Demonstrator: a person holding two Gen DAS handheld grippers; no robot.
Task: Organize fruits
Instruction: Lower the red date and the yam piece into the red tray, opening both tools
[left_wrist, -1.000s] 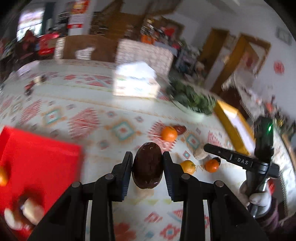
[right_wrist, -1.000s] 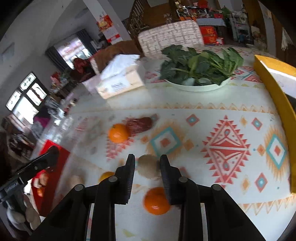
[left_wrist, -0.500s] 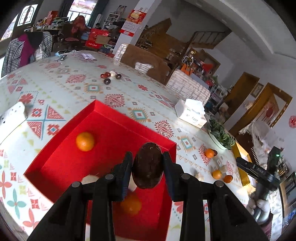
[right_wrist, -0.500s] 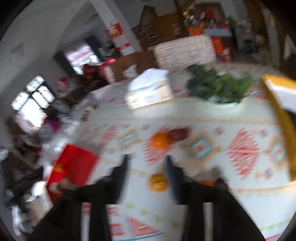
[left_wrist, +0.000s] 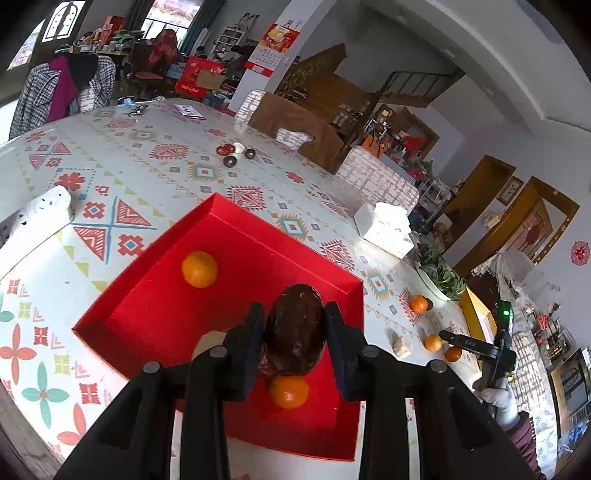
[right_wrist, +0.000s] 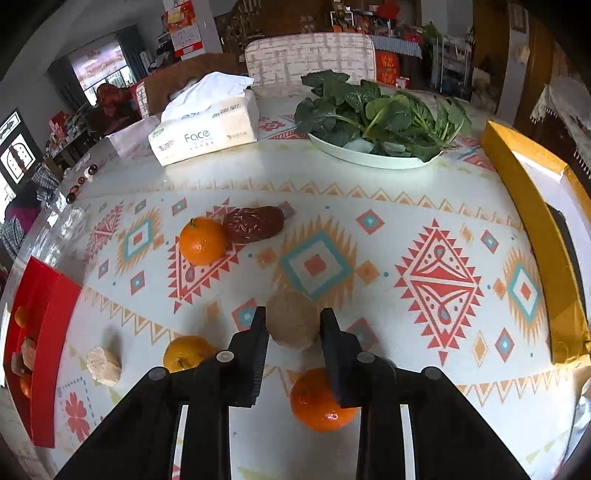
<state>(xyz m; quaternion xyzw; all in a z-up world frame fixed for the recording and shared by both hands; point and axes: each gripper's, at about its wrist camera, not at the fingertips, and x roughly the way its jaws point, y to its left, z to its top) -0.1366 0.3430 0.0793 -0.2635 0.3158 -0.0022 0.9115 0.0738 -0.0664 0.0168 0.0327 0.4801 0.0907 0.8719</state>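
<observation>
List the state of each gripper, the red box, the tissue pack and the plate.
Left gripper: shut on the dark brown fruit, over the red box.
Right gripper: jaws closing, beige fruit between them.
Red box: open, two oranges inside.
Tissue pack: opened, tissue sticking out.
Plate: heaped with greens.

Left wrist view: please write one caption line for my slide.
Left tool holds a dark brown fruit above the red tray, where two oranges already lie.
</observation>
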